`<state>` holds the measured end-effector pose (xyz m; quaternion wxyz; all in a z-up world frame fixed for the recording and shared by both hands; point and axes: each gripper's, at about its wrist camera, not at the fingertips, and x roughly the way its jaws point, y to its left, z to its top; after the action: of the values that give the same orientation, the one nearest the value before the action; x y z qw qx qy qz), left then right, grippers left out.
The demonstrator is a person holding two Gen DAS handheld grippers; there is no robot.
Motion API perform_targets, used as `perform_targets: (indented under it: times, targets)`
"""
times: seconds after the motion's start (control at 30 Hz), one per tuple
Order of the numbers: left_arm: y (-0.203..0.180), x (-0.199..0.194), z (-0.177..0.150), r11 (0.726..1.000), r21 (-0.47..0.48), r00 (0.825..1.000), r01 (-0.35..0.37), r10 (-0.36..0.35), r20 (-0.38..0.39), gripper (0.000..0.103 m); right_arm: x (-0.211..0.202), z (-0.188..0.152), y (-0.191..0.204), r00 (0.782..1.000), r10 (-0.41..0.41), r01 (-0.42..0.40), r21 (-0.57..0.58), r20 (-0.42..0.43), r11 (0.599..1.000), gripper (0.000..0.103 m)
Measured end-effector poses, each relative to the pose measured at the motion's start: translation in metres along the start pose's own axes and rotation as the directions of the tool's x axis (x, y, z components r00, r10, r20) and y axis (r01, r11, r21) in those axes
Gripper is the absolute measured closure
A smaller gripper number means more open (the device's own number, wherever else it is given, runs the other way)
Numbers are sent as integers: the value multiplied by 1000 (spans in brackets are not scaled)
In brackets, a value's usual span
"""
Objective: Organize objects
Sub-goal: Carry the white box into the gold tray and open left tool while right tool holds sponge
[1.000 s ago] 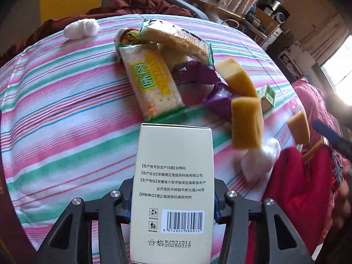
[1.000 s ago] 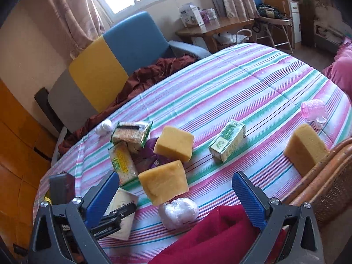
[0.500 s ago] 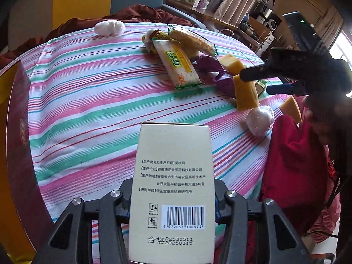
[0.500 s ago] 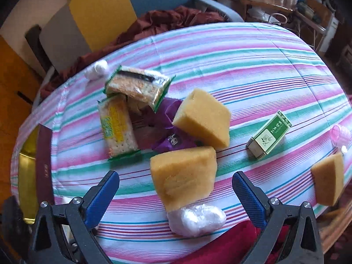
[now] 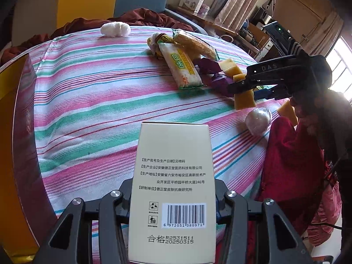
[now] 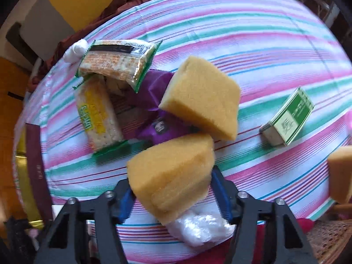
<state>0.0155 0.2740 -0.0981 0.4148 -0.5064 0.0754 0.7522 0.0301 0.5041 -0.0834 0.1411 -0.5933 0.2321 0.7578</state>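
My left gripper (image 5: pixel 173 200) is shut on a cream carton (image 5: pixel 172 189) with a barcode, held above the near edge of the striped table (image 5: pixel 92 101). My right gripper (image 6: pixel 173 189) is shut on a yellow sponge (image 6: pixel 173 171), its blue pads (image 6: pixel 126 200) pressing both sides; it also shows in the left wrist view (image 5: pixel 264 81) over the sponge (image 5: pixel 244 99). A second sponge (image 6: pixel 202 99) lies just behind, on a purple wrapper (image 6: pixel 160 127). Two cracker packs (image 6: pixel 96 114) (image 6: pixel 116 59) lie to the left.
A small green box (image 6: pixel 288 118) lies right of the sponges, a third sponge (image 6: pixel 341 176) at the right edge. A white plastic-wrapped ball (image 6: pixel 202 226) sits under the right gripper. A white wad (image 5: pixel 115 29) lies far back. A maroon-and-gold box (image 5: pixel 15 114) stands left. Red cloth (image 5: pixel 292 160) hangs right.
My right gripper has moved down onto the nearest sponge and shut on it. My left gripper has drawn back toward the table's near edge with the carton still in it.
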Motion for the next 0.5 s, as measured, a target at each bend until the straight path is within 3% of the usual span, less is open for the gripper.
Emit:
perform_targets:
  times: [0.07, 0.13, 0.23, 0.3, 0.5]
  targets:
    - [2, -9, -2, 1000, 2, 1000, 3, -3, 19, 53, -5, -3, 6, 999, 16, -15, -25, 34, 1000, 44]
    - [3, -17, -2, 1000, -1, 999, 14, -14, 39, 53, -17, -7, 6, 991, 93, -88, -52, 94, 995, 44]
    - [4, -30, -2, 1000, -7, 997, 22, -21, 75, 53, -36, -19, 10, 956, 246, -227, -127, 162, 965, 44]
    - [7, -38, -2, 1000, -15, 995, 23, -22, 94, 53, -41, -31, 16, 940, 299, -271, -172, 164, 947, 44]
    - [24, -69, -4, 999, -40, 989, 5, 1, 150, 53, -35, -31, 30, 953, 259, -226, -201, 158, 953, 44]
